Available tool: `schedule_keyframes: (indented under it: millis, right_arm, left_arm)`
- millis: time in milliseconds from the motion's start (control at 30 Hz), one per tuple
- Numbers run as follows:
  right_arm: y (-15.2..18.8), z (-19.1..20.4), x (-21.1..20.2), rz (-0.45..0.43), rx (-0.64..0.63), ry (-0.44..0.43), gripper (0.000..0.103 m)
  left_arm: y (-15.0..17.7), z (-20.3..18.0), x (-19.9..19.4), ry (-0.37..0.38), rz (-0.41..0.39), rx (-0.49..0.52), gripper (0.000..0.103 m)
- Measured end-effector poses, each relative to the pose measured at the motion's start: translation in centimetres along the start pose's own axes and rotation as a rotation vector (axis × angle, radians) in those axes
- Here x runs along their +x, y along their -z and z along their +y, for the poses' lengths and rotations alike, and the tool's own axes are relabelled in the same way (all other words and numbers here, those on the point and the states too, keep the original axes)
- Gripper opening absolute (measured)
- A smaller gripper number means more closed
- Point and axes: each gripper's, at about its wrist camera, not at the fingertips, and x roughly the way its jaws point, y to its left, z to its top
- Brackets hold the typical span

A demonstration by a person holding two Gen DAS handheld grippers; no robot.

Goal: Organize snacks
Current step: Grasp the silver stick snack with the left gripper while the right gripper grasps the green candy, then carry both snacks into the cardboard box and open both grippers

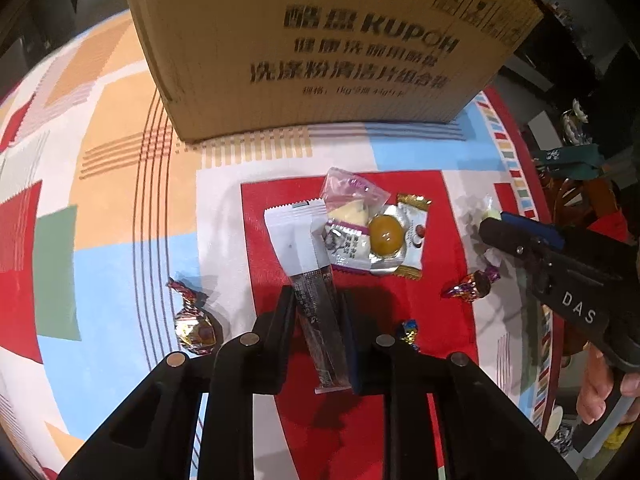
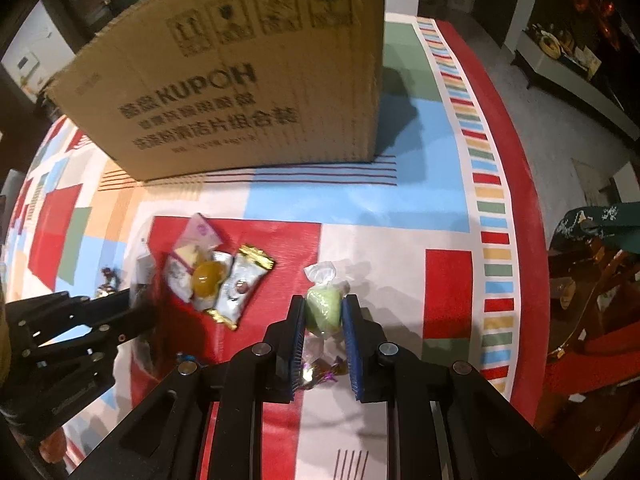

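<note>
My left gripper [image 1: 316,300] is shut on a long white-and-dark stick packet [image 1: 308,264], just above the tablecloth. My right gripper [image 2: 322,308] is shut on a green candy in clear wrap [image 2: 323,308]; it also shows at the right of the left wrist view [image 1: 490,220]. A small pile of snacks lies beyond the left gripper: a pink-and-white packet [image 1: 348,196], an orange yolk-like sweet [image 1: 386,234] on a silver packet [image 2: 240,288]. A big cardboard box [image 1: 320,40] stands behind the pile.
Foil-wrapped candies lie loose: one left [image 1: 196,328], one right [image 1: 476,286], one small blue one [image 1: 410,330]. The colourful tablecloth [image 2: 360,204] ends at a red border [image 2: 516,184] on the right, with chairs [image 2: 592,264] beyond.
</note>
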Motion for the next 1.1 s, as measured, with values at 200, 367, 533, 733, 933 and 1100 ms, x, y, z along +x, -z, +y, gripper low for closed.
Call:
schedule_keyframes:
  millis: [200,367,533,733,933,1100]
  right_arm:
    - [0.4,0.5,-2.0,-0.022,-0.022,-0.031,0.02]
    - [0.5,1.0,-3.1,-0.039,-0.039,-0.046,0.02]
    - [0.2,1.5,-4.4,-0.069,-0.053,-0.066,0.02]
    - [-0.7,1.7,-7.3,-0.174,-0.078,-0.071,0.02]
    - [-1.8,1.7,-10.2,-0.283,-0.087,-0.081,0.02]
    - [-2.7,2.0,-12.1,-0.349,-0.095,-0.097,0.02]
  left_arm:
    - [-0.3,-0.5,-2.1,0.001,-0.052,0.022,0.022]
    - [-0.5,-0.9,-3.7,0.003,-0.087,0.034,0.022]
    - [-0.6,-0.9,-5.5,0.008,-0.131,0.046,0.022]
    - [-0.9,-1.1,-8.5,0.014,-0.218,0.068,0.022]
    - [-1.5,-2.1,-12.0,-0.001,-0.333,0.115,0.022]
    - [-2.3,-2.9,-14.2,-0.01,-0.413,0.152,0.021]
